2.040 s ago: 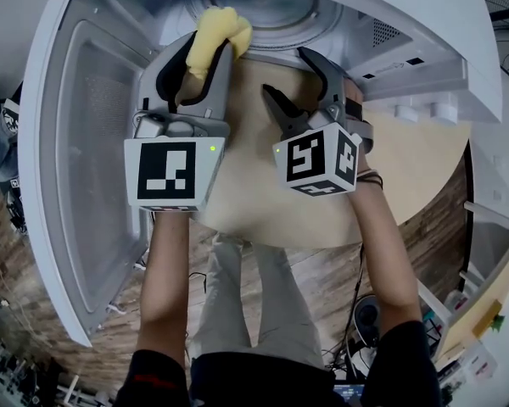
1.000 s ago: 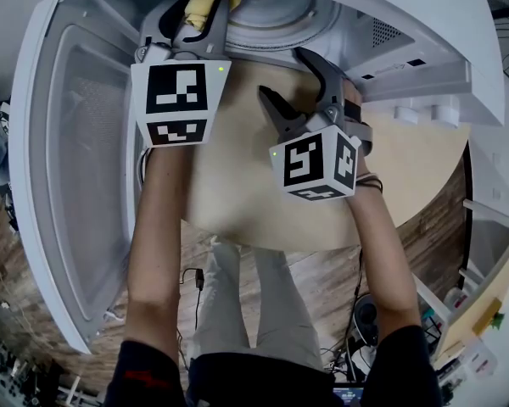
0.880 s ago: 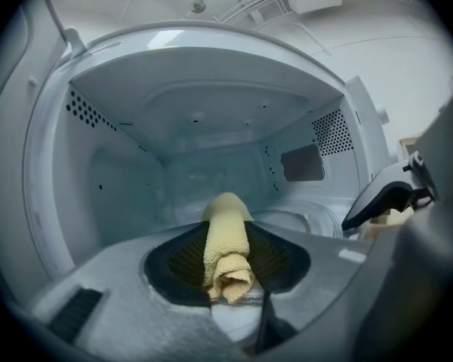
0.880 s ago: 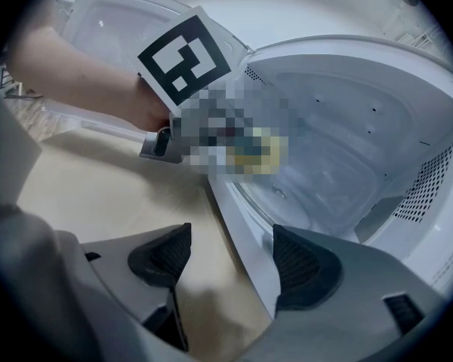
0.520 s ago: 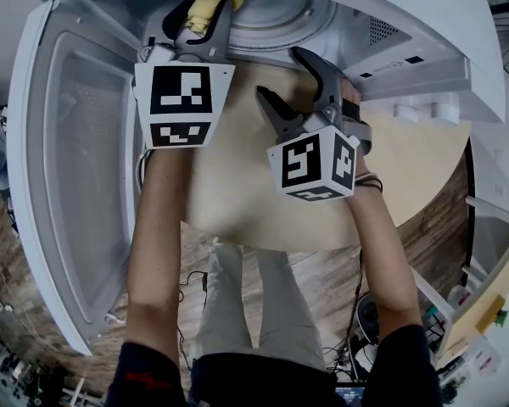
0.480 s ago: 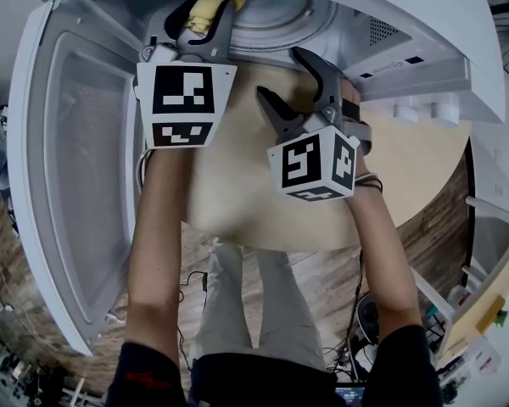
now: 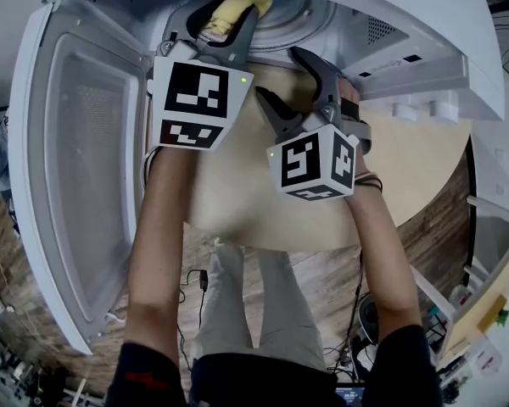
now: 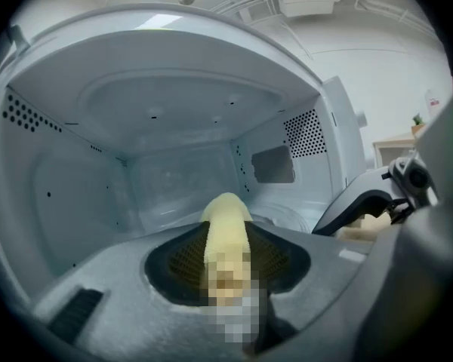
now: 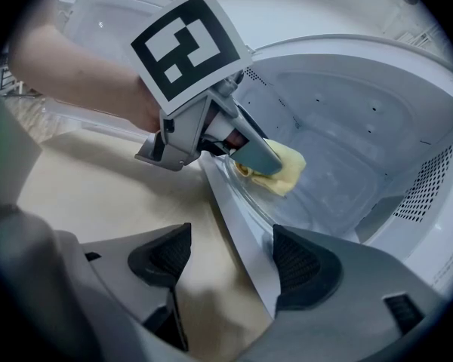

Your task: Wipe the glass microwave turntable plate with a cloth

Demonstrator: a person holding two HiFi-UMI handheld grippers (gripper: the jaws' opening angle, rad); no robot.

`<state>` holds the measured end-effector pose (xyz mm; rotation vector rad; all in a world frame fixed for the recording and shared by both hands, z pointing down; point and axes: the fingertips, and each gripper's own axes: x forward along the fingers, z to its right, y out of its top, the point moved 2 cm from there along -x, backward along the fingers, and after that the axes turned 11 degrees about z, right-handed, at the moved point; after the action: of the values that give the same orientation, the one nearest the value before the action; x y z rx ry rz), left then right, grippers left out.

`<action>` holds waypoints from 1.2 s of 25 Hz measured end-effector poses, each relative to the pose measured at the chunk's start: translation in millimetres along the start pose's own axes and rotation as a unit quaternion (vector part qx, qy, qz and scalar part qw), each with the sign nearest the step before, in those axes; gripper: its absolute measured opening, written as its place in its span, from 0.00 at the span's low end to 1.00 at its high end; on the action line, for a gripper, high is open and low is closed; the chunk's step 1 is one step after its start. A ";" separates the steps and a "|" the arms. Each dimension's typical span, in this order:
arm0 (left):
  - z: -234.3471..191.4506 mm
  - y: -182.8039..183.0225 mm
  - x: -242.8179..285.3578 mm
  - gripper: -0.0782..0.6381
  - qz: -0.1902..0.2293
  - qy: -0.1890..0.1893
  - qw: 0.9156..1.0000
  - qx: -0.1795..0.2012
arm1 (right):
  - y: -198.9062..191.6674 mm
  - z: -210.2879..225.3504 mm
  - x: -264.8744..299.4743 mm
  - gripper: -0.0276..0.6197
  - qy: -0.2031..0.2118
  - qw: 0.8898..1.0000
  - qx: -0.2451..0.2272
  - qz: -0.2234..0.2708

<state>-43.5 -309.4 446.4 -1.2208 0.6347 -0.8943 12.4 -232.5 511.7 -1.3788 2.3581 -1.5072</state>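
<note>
The white microwave (image 7: 424,24) stands on a pale, rounded wooden tabletop (image 7: 407,168). Its door (image 7: 76,168) is swung wide open to the left of the cavity. Inside, the walls and ceiling are plain white, with patches of small vent holes on both side walls. The glass turntable plate (image 9: 325,202) lies on the cavity floor.

The left gripper (image 7: 229,11) reaches in through the microwave's opening, its jaws clamped on a folded yellow cloth (image 8: 226,217). The cloth pokes out past the jaw tips and lies against the plate's near rim, just inside the front sill.

The right gripper (image 9: 234,259) hovers outside the microwave, in front of the opening and over the tabletop. Its jaws are spread apart with nothing between them; past them show only the table and the edge of the sill.

Below the microwave's table runs a dark wood-plank floor (image 7: 34,253) with cables and small clutter along its edges. Above the microwave the room is white, with a fixture on the ceiling.
</note>
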 end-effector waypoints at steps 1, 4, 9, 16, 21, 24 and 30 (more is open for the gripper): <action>2.3 0.7 0.6 0.30 0.000 -0.005 1.000 0.000 | 0.1 -0.1 0.0 0.51 0.000 1.000 0.000 0.000; 7.8 1.8 2.1 0.30 -0.002 -0.015 1.000 0.005 | -0.1 -0.1 -0.1 0.51 0.000 1.000 0.001 0.000; 11.3 3.2 2.6 0.30 -0.004 -0.026 1.000 0.004 | -0.5 -0.2 0.0 0.51 0.000 1.000 0.000 0.000; 27.3 6.2 4.0 0.29 -0.011 -0.058 0.998 0.033 | -0.7 -0.1 0.0 0.51 -0.001 1.000 -0.001 0.000; 33.1 9.3 4.3 0.30 -0.012 -0.075 0.997 0.029 | -0.4 0.0 -0.2 0.51 0.000 1.000 0.001 0.000; 34.9 9.9 3.5 0.30 -0.018 -0.081 0.996 0.030 | -0.2 -0.2 0.1 0.51 0.001 1.000 0.000 0.000; 33.4 7.1 3.5 0.30 -0.023 -0.074 0.997 0.029 | -0.3 0.1 0.0 0.51 0.000 1.000 0.000 0.001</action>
<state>-12.7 -294.5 447.9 -1.2403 0.4602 -0.8465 12.6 -232.6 511.9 -1.3767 2.3589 -1.5078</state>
